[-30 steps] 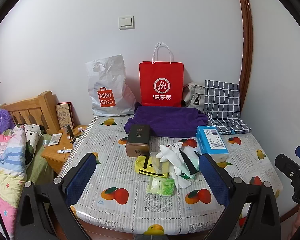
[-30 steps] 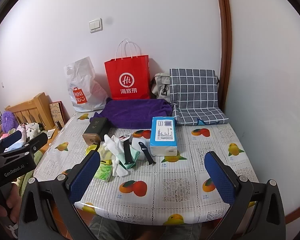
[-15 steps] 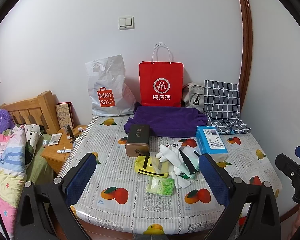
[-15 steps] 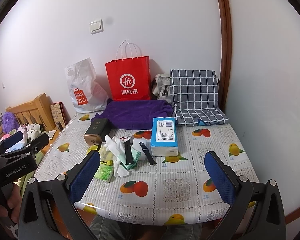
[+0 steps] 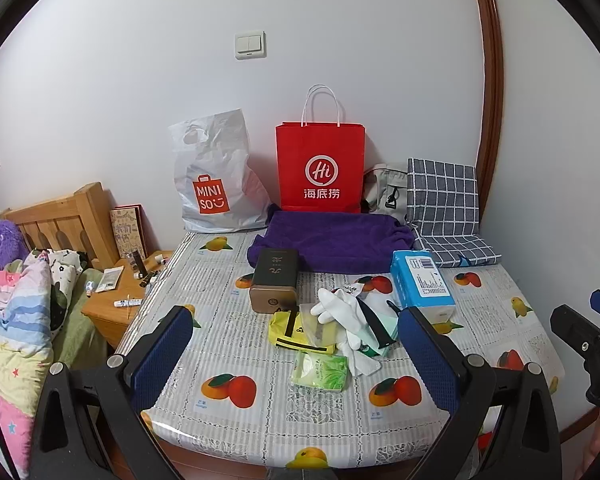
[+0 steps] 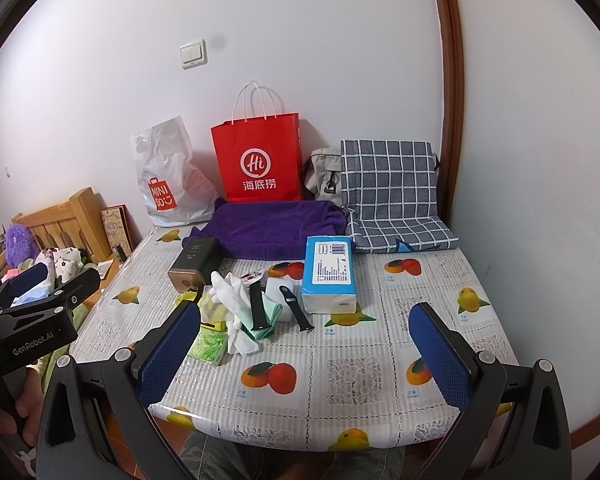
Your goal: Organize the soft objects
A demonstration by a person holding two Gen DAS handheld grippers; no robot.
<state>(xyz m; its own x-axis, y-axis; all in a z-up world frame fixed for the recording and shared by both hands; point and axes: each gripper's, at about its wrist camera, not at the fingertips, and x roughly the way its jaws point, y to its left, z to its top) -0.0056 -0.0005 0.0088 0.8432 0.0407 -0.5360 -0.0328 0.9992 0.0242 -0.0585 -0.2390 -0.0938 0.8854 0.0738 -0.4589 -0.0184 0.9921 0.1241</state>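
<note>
Both my grippers hang over the near edge of the table (image 6: 440, 288), nothing in either one: my left gripper (image 5: 296, 356) has its blue textured pads spread wide, and my right gripper (image 6: 304, 354) is spread just as wide, empty air between the fingers. The table wears a glossy plastic cloth printed with oranges and lacy squares. Dead centre, at my left gripper's 12 o'clock, sits the soft heap: limp white gloves (image 5: 342, 312), a mint-green cloth (image 6: 266, 318) folded under them, a crinkly yellow pouch (image 5: 290, 330) with black trim, and a green soft pack of tissues (image 5: 320, 370) nearest me. Two black rubbery watch straps (image 6: 296, 310) lie across the heap, one on the green cloth, one on the tablecloth beside it. At 11 o'clock of the heap lies a dark rectangular tin (image 5: 276, 278) with a gold end face; at 2 o'clock, a plump blue-and-white tissue brick (image 6: 330, 276). Behind them a folded purple towel (image 5: 332, 242), fuzzy and thick, then a checked grey cushion (image 6: 392, 196) bent against the wall. Standing at the wall: a stiff red paper bag (image 5: 320, 172) with white cord handles, a crumpled white plastic bag (image 5: 216, 176), and a grey fabric bag (image 6: 324, 178) tucked between; what's inside any of them I can't see from here. In the right view, my left gripper's body shows at 9 o'clock with a hand (image 6: 4, 412) on it.
</note>
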